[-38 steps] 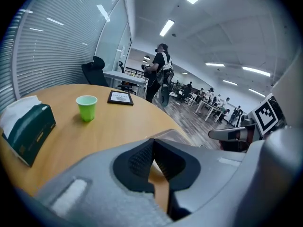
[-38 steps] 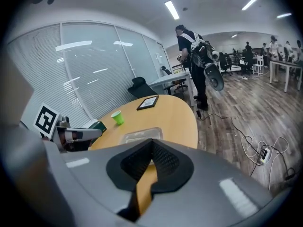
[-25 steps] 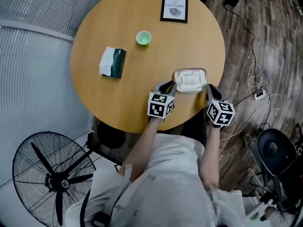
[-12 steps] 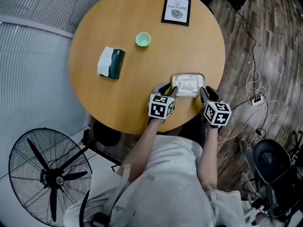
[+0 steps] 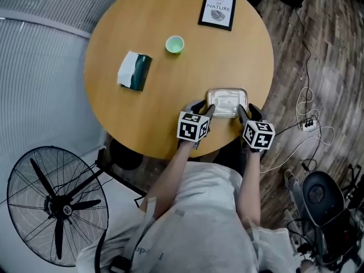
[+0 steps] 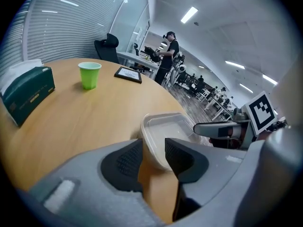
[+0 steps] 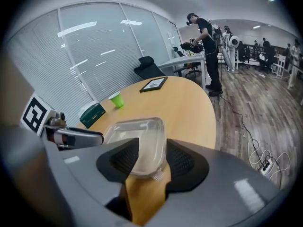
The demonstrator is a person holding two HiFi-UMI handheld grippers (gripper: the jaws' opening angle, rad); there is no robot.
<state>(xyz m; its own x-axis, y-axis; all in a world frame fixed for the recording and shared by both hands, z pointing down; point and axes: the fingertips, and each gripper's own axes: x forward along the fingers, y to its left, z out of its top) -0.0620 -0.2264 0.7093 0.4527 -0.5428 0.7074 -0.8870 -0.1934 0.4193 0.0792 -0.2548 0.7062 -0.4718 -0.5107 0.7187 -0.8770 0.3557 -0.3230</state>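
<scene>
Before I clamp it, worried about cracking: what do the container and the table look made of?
Container: likely thin clear plastic, glossy; the tan surface beneath shows through its walls.
Table: probably wood-look laminate, smooth satin; uniform tan top with soft reflections.

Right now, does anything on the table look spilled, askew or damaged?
Nothing stands out. The container sits flat near the table edge, between the left claw and right claw. The cup stands upright; the tissue box and frame lie flat, nothing spilled.
</scene>
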